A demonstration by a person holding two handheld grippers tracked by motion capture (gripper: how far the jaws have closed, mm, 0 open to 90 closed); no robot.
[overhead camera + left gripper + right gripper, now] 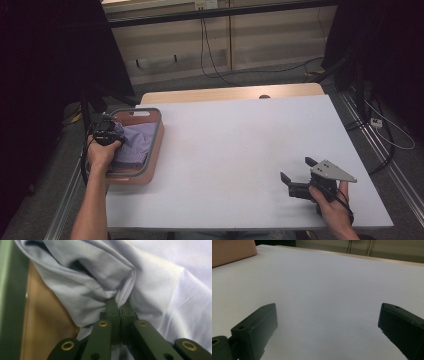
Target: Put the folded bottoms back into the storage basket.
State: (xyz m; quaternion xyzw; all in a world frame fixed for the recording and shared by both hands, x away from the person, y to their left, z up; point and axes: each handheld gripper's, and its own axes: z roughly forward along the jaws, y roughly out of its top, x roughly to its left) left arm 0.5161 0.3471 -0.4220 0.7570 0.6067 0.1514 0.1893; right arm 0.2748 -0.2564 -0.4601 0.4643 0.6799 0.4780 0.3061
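The left gripper (119, 305) has its jaws clamped on a fold of the lilac cloth (136, 140) in the basket (156, 145), apparently to lift it out, while the right gripper (295, 175) waits with jaws apart over the bench (235, 145).

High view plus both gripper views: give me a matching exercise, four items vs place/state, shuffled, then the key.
Items:
1. left gripper
2. right gripper
3. lilac cloth
4. basket

States:
A. jaws wide apart, nothing between them
B. on the table's left edge, grey rim, pinkish walls
C. crumpled inside the basket
D. jaws closed on a fold of fabric

Pairs: 1-D, 2-A, 3-C, 4-B
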